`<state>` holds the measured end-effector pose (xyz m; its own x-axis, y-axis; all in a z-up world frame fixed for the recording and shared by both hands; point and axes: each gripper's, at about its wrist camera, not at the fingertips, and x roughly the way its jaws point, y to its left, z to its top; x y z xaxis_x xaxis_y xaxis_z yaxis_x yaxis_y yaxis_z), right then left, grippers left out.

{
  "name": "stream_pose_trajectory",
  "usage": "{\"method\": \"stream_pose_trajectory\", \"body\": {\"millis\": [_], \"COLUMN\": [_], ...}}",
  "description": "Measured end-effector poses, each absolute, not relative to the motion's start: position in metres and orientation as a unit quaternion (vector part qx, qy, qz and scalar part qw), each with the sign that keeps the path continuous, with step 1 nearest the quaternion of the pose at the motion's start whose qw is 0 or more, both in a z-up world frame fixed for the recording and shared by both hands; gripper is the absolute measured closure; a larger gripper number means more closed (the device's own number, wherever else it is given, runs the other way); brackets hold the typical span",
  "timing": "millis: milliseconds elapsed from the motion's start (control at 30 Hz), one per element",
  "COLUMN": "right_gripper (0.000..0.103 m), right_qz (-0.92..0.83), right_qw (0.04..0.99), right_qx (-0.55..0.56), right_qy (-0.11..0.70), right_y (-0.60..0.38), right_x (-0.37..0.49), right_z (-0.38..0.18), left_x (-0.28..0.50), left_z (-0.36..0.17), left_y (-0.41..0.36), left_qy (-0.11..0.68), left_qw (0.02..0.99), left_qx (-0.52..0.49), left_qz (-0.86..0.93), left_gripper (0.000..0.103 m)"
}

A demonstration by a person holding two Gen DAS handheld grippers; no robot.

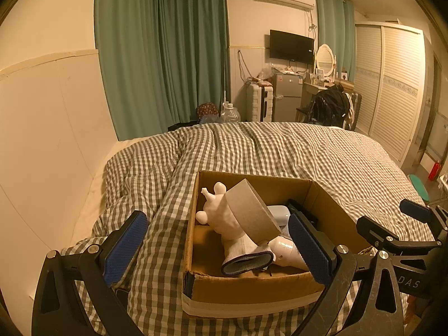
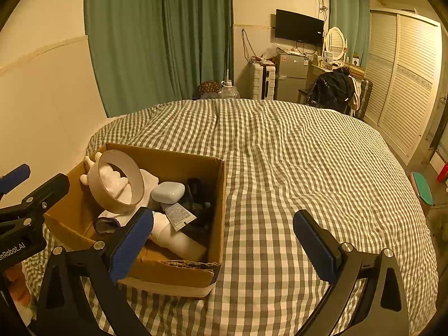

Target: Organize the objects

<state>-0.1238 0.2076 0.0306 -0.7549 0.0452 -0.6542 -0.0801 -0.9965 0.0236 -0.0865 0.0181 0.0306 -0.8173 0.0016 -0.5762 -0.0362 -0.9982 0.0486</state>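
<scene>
The left gripper [image 1: 221, 247] hung spread wide and empty just above the near edge of the cardboard box [image 1: 252, 291], its right finger over the box's near right corner. The right gripper [image 2: 224, 240], likewise released and holding nothing, hovered over the checked quilt [image 2: 308, 154] just right of the box. Inside lay a sock [image 1: 246, 260], a white bottle [image 1: 288, 252], a cardboard ring [image 2: 119, 182] leaning on a white figurine [image 1: 221, 212], and a pale case [image 2: 168, 191]. Beyond, green curtains [image 2: 156, 36] hung.
</scene>
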Motion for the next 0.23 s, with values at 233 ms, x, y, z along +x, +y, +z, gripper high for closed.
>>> {"method": "stream_pose_trajectory", "body": {"millis": [233], "right_gripper": [0.003], "right_qz": [0.937], "right_qw": [0.033], "right_qx": [-0.347], "right_qy": [0.024], "right_y": [0.2077], "right_x": [-0.1241], "right_z": [0.0309], "left_x": [-0.0843], "left_z": [0.0322], "left_y": [0.0174], "left_qy": [0.026], "left_qw": [0.011], "left_qx": [-0.292], "left_qz": [0.956], "left_gripper": [0.000]}}
